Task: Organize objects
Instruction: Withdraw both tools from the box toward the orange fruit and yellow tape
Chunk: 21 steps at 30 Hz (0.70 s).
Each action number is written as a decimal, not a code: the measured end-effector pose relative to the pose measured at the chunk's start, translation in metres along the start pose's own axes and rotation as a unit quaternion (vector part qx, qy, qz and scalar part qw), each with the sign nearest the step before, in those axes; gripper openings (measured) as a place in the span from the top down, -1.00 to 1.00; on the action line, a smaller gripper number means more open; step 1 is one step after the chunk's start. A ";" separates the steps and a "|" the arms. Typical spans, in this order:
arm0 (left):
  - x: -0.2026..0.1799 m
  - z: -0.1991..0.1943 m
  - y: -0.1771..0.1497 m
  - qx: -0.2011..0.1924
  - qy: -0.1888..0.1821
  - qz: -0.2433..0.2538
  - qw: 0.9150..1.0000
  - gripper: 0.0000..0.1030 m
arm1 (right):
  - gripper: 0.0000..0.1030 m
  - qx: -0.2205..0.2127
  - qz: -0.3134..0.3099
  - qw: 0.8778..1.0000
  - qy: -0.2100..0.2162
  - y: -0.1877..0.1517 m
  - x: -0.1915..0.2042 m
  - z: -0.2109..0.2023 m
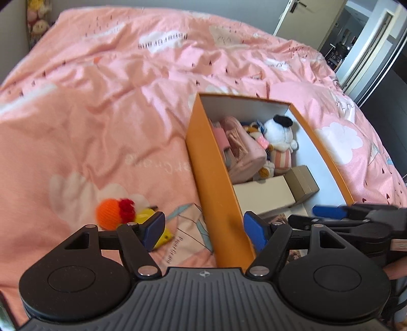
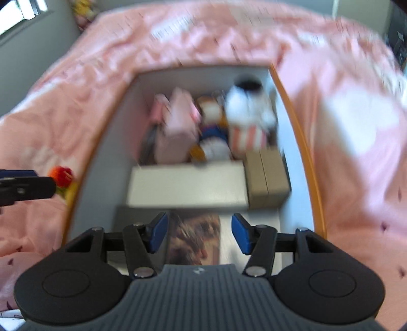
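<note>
both claws gape apart and carry nothing, right gripper (image 2: pixel 199 235) poised over the packed orange box (image 1: pixel 216 178), left gripper (image 1: pixel 203 229) straddling its near wall, likely lining up for the knitted toy (image 1: pixel 115 214) loose on the pink bedspread (image 1: pixel 101 101) alongside.

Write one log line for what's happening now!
left gripper: open, empty | right gripper: open, over orange box | knitted toy: on bed

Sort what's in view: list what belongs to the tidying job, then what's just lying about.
Job:
orange box
white plush, pink pouch, cream carton, brown carton inside it
knitted toy out on the bed
left gripper, right gripper, both open

Lying about:
pink duvet
dolls by the wall
</note>
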<state>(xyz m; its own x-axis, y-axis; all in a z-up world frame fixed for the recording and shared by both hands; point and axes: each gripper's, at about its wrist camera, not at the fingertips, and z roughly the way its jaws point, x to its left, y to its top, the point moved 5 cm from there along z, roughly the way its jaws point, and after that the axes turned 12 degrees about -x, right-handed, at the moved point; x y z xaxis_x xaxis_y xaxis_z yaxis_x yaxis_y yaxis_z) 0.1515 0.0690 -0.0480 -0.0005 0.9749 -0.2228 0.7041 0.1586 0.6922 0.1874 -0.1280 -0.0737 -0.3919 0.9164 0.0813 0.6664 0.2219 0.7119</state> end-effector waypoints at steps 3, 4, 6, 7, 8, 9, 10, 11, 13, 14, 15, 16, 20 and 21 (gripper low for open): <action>0.006 -0.011 0.007 -0.022 0.015 0.015 1.000 -0.61 | -0.36 -0.054 -0.039 0.997 0.032 0.012 0.009 -0.010; 0.009 -0.014 0.009 -0.028 0.021 0.019 0.999 -0.61 | -0.43 -0.073 -0.055 0.995 0.042 0.015 0.017 -0.017; 0.014 -0.022 0.012 -0.042 0.025 0.025 0.998 -0.61 | -0.46 -0.108 -0.090 0.988 0.063 0.021 0.032 -0.024; 0.017 -0.026 0.014 -0.046 0.027 0.027 0.998 -0.61 | -0.46 -0.117 -0.108 0.984 0.074 0.024 0.041 -0.027; 0.020 -0.028 0.015 -0.048 0.029 0.031 0.998 -0.61 | -0.46 -0.124 -0.121 0.981 0.086 0.026 0.051 -0.033; 0.022 -0.030 0.015 -0.047 0.033 0.036 0.998 -0.61 | -0.46 -0.129 -0.134 0.977 0.100 0.030 0.056 -0.035; 0.025 -0.031 0.015 -0.045 0.037 0.044 0.997 -0.61 | -0.46 -0.133 -0.145 0.974 0.113 0.033 0.063 -0.039; 0.029 -0.033 0.015 -0.043 0.043 0.052 0.997 -0.61 | -0.46 -0.134 -0.157 0.970 0.127 0.036 0.071 -0.040; 0.036 -0.034 0.015 -0.041 0.060 0.069 0.995 -0.59 | -0.46 -0.133 -0.186 0.962 0.150 0.039 0.086 -0.038; 0.039 -0.035 0.015 -0.044 0.069 0.080 0.993 -0.58 | -0.46 -0.133 -0.203 0.956 0.163 0.040 0.094 -0.038; 0.042 -0.036 0.015 -0.046 0.078 0.089 0.992 -0.58 | -0.46 -0.131 -0.220 0.951 0.174 0.040 0.102 -0.036; 0.046 -0.036 0.015 -0.042 0.085 0.096 0.991 -0.58 | -0.46 -0.128 -0.236 0.946 0.181 0.041 0.110 -0.032; 0.058 -0.031 0.012 -0.009 0.079 0.106 0.991 -0.57 | -0.46 -0.091 -0.277 0.936 0.196 0.038 0.136 -0.013; 0.060 -0.030 0.011 0.001 0.079 0.108 0.991 -0.57 | -0.46 -0.078 -0.281 0.935 0.202 0.037 0.141 -0.009</action>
<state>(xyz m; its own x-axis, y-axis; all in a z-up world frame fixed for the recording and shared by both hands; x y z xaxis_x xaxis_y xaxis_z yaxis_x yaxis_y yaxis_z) 0.1380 0.1343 -0.0337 0.0393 0.9984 0.0399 0.7013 -0.0560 0.7107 0.1514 0.0070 -0.0296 -0.8811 0.4621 -0.1007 0.1958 0.5501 0.8118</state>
